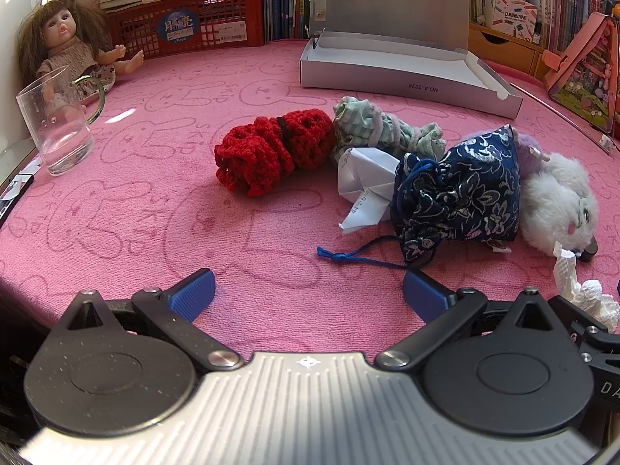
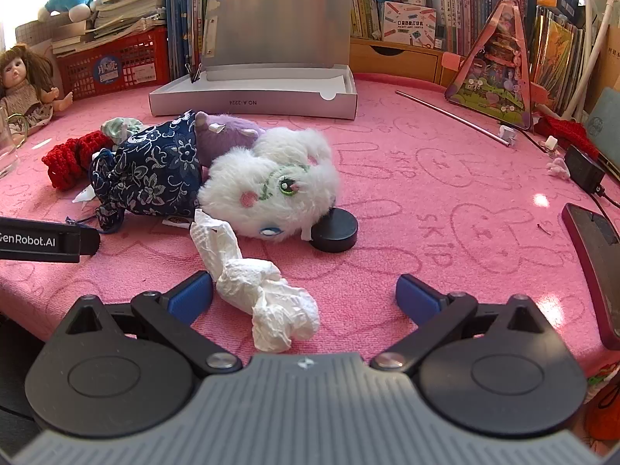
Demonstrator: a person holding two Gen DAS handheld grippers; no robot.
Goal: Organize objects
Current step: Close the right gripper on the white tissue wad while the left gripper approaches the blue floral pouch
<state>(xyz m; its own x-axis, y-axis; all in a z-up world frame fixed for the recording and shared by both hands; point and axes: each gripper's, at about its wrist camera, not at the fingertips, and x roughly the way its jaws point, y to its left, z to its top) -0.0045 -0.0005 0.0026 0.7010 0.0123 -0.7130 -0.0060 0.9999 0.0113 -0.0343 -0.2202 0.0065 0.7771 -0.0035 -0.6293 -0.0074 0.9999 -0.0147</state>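
On the pink cloth lies a pile: a red knitted bundle (image 1: 273,151), a green striped cloth (image 1: 381,131), folded paper (image 1: 366,190), a dark blue flowered drawstring pouch (image 1: 461,193) (image 2: 151,174) and a white fluffy plush (image 1: 558,203) (image 2: 271,182). A crumpled white tissue (image 2: 259,290) (image 1: 581,290) lies between my right gripper's (image 2: 304,296) wide-open fingers, nearer the left one, untouched. A black puck (image 2: 335,230) rests against the plush. My left gripper (image 1: 308,294) stands open over bare cloth in front of the pile. An open grey box (image 1: 407,66) (image 2: 252,93) sits behind.
A glass mug (image 1: 58,128) and a doll (image 1: 66,46) stand at the far left, a red crate (image 1: 186,23) of books behind. Books line the back. At the right lie a metal rod (image 2: 453,116), a triangular pink toy case (image 2: 500,73), a black adapter (image 2: 583,168) and a dark case (image 2: 596,255).
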